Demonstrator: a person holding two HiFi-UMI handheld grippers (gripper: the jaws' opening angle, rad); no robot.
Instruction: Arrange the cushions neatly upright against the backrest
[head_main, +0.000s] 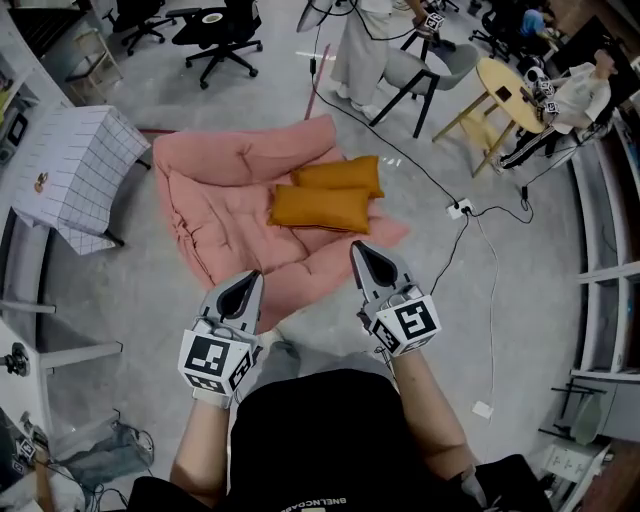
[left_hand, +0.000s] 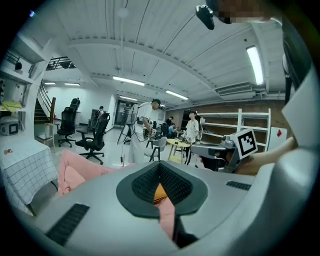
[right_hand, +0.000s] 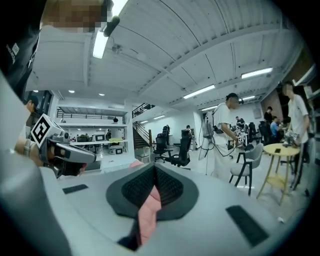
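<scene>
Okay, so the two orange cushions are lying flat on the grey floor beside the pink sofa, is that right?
Not quite. The orange cushions do lie flat, but they rest on the pink sofa itself, side by side on its padding, not beside it. The head view shows this.

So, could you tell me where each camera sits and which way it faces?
Head view: on the person's head, facing steeply down at the pink floor sofa and two orange cushions; left gripper, right gripper and forearms show.
Left gripper view: on the left gripper, looking along its shut jaws across the room; right gripper at right.
Right gripper view: on the right gripper, looking along its shut jaws; left gripper at left.
Both gripper views share the sofa and a person in white.
</scene>
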